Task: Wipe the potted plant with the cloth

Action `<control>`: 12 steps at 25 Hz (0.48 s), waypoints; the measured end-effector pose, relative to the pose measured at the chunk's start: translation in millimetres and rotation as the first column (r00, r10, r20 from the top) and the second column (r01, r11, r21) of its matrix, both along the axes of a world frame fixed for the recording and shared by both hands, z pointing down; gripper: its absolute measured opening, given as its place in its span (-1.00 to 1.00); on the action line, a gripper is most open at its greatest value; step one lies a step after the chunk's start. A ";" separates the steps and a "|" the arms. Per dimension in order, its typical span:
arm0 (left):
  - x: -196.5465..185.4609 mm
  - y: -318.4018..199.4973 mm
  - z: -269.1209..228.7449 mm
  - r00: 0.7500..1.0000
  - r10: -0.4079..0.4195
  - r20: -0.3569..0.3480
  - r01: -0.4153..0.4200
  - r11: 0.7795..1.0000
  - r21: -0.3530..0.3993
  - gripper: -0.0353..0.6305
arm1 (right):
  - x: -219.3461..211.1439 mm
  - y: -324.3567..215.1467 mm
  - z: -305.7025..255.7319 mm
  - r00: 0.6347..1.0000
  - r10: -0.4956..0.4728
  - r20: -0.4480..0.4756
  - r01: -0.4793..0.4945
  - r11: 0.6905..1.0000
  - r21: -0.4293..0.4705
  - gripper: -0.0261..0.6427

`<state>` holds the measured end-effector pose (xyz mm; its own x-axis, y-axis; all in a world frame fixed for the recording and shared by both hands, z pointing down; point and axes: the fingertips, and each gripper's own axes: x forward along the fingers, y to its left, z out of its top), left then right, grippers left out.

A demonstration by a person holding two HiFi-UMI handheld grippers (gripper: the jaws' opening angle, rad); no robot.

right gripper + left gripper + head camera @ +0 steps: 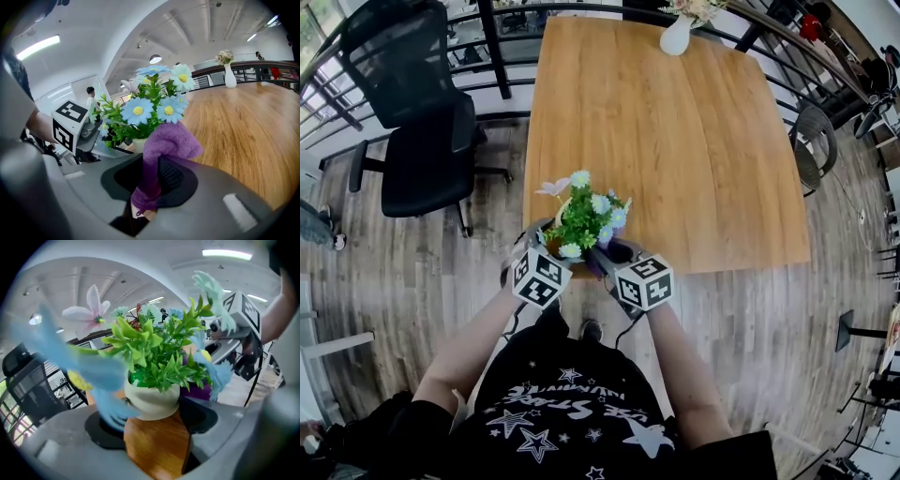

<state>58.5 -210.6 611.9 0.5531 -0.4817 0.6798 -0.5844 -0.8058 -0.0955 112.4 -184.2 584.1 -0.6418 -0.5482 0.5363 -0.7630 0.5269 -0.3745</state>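
— Start at the left?
— A black chair (422,141) stands off the left edge of the table (675,141). Next comes the left gripper (152,423): its jaws are fairly wide, one on each side of the cream pot (152,401), with the pads against its sides.
— And the plant (586,217)?
— It's at the table's near edge, between the two grippers.
— The right gripper (154,185)?
— Clamped on a purple cloth (171,140). The pinched strip runs up between the jaws and bunches at the tips, just beside the leaves and under the blue flowers. Whether it touches them I can't tell.
— Further right?
— The tabletop runs on, with a white vase (676,36) at the far edge
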 end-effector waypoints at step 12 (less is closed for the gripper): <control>2.0 5.8 -0.7 0.991 -0.131 0.036 0.130 0.991 0.022 0.18 | -14.9 12.3 -7.2 0.995 -0.097 -0.029 0.098 0.995 0.022 -0.68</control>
<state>60.5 -204.7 611.2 0.4588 -0.5615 0.6887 -0.6803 -0.7206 -0.1343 97.5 -171.9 576.8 -0.6776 -0.4964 0.5427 -0.7176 0.6077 -0.3402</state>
